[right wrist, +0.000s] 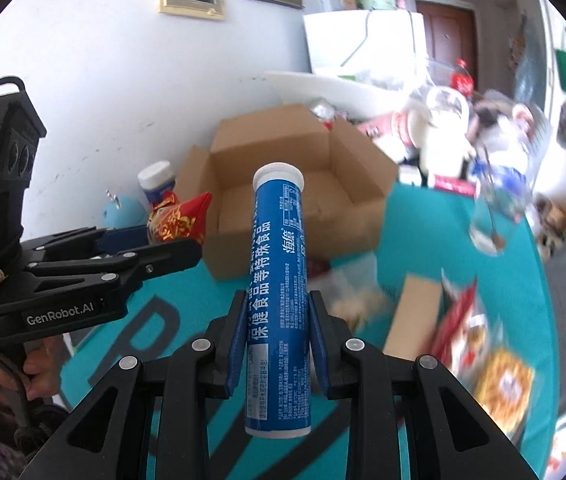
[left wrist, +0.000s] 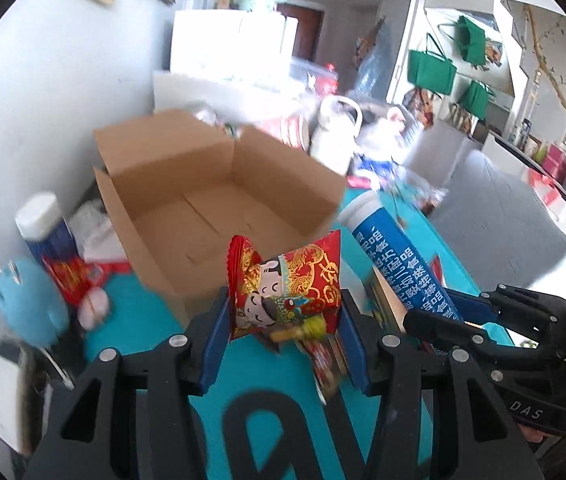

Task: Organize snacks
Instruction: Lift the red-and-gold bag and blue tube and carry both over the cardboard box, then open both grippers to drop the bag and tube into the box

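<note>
In front of the open cardboard box (left wrist: pixel 219 200), the left gripper (left wrist: pixel 285 316) pinches a light, crushable red snack packet (left wrist: pixel 287 284) across its middle, while the right gripper (right wrist: pixel 277 320) clamps a rigid, slick blue tablet tube (right wrist: pixel 279 280) mid-barrel.

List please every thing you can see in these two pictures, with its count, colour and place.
cardboard box: one, brown, open, nothing visible inside, on the teal table by the wall
snack packet: one, red and gold, held in the left gripper
tube: one, blue with white cap, held in the right gripper
bottle: one, blue with white cap, left of the box
round toy: one, light blue, left table edge
loose snack packs: several, red and yellow, blurred, right side of table
green bags: three, hanging at the back
left gripper: shut on the packet
right gripper: shut on the tube
</note>
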The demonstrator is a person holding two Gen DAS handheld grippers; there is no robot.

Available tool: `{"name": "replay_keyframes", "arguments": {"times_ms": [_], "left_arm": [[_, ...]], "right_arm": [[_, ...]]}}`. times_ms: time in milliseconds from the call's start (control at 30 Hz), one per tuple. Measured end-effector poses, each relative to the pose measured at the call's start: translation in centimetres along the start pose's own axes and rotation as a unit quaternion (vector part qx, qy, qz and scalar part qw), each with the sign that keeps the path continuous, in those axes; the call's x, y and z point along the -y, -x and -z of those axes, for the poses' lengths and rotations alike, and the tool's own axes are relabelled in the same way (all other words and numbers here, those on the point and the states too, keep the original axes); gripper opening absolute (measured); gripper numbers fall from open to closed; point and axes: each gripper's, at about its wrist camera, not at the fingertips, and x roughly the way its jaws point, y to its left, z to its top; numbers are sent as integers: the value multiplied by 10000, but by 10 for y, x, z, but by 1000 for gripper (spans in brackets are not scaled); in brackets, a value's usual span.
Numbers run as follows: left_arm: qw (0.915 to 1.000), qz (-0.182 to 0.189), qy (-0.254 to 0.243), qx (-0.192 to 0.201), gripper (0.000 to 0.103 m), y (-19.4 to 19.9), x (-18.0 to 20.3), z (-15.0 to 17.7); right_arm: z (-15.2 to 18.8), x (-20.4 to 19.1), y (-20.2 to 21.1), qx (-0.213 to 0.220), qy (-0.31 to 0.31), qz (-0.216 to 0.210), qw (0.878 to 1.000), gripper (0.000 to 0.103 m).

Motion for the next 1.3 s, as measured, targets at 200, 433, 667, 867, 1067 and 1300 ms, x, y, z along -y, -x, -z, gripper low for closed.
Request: {"name": "replay_keyframes", "arguments": {"times_ms": [200,433,667,867,1067,1300], "left_arm": [[9992,-235,-79,317,50,-12,-16,-39],[9984,-425,-75,360,50,-48,-38,-80],[9967,-759,-32,279,50,-90,-66,-115],[9934,-1139,8,128,50,-125,-87,-131],[9908,-1336,-22,-199,50,-155,-94,-129],[9874,-1500,-134,-495,52,-169,-94,-123]], "right_arm": [[-43,6,-25,28,224,-95,9997,28],[-93,13,-60,3,432,-121,9990,28],[-138,15,-100,8,556,-103,9984,28],[-160,19,-136,-123,653,47,9978,28],[-163,30,-172,-467,618,144,9969,28],[-149,46,-199,-845,427,127,9954,28]]}}
